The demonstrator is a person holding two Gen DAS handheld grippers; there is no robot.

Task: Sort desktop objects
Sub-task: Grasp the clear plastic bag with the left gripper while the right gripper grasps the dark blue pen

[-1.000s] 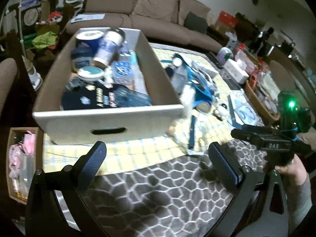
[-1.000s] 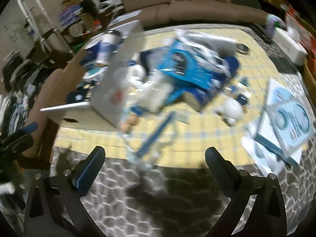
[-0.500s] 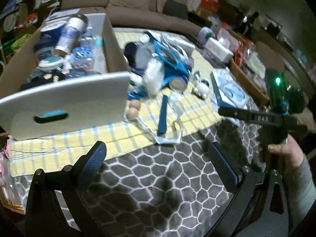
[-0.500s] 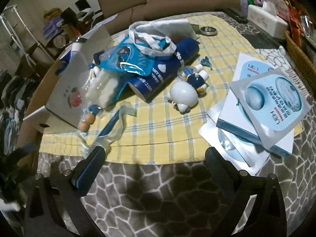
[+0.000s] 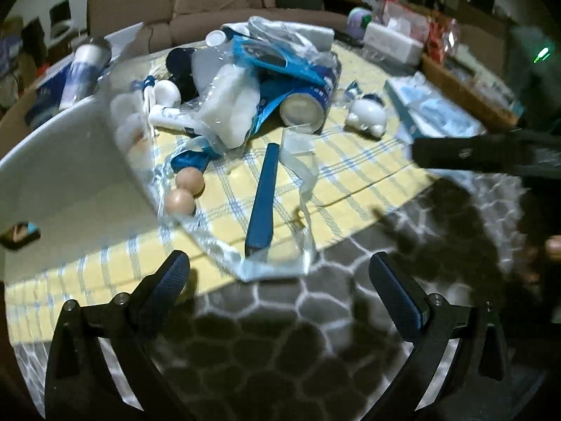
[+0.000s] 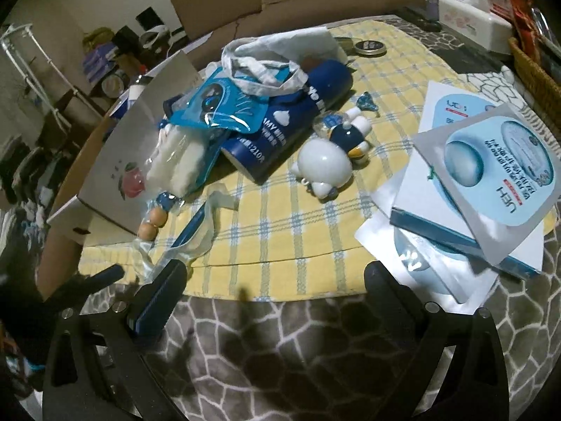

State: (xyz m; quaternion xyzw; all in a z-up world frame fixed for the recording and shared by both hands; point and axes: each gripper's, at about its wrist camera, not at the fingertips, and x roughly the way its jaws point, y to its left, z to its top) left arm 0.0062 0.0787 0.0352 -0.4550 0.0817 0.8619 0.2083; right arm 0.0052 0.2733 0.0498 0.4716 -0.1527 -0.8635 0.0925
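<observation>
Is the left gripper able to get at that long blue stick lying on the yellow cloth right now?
Probably yes. The left gripper is open and empty, and the blue stick lies straight ahead with its near end uncovered. Only the clear plastic wrapper around it might get pinched too.

The left gripper (image 5: 280, 280) has its two fingers spread wide apart, nothing between them; the blue pads (image 5: 171, 280) face inward across the gap; it hangs low and tilted down over the counter (image 5: 280, 351). The right gripper (image 6: 268, 291) is likewise spread wide and empty, pointing forward and down. In the left wrist view the right gripper's body (image 5: 491, 154) shows blurred at the right edge, held level, a green light above it; the person's right hand (image 5: 550, 249) is only partly seen below it, in shadow. In the right wrist view the left gripper (image 6: 84, 280) shows as a dark shape at the left edge, too dim to read.
</observation>
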